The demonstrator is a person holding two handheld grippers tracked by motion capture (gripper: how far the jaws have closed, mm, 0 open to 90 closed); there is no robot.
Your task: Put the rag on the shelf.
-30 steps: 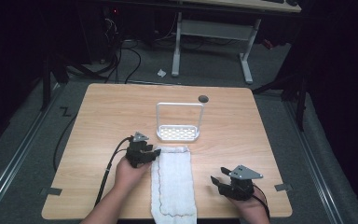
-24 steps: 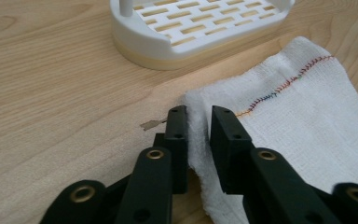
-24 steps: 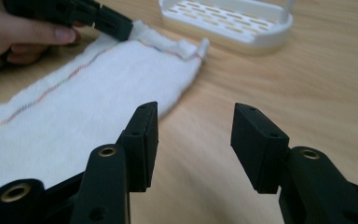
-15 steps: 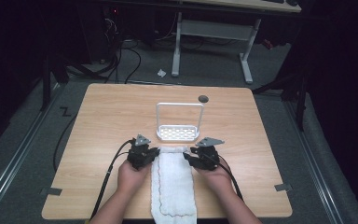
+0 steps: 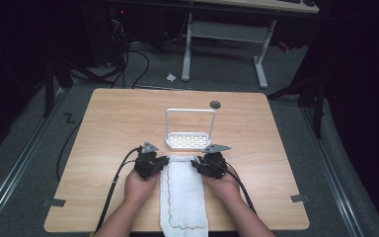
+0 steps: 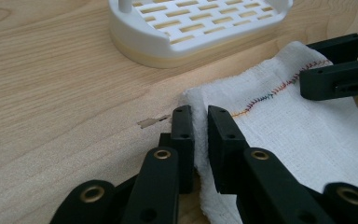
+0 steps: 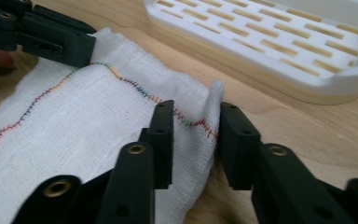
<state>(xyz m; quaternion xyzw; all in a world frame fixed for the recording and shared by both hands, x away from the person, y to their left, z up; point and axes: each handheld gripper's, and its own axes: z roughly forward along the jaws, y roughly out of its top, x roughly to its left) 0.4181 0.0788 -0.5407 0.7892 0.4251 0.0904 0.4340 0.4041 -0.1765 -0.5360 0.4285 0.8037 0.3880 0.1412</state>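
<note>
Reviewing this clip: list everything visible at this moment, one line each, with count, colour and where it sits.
Table: one, light wood, centre of the high view.
Cloth: one, white with a multicoloured stitched hem, near-centre of the table, hanging over the near edge.
Slotted rack: one, white, with an upright wire frame, just beyond the cloth's far end.
Round disc: one, dark, on the table behind the rack.
Desk frame: one, pale, on the floor beyond the table.
Left tool: one, black, jaws around the cloth's far-left corner, nearly closed.
Right tool: one, black, jaws astride the far-right corner, gap visible.
Hands: two, behind the tools.
</note>
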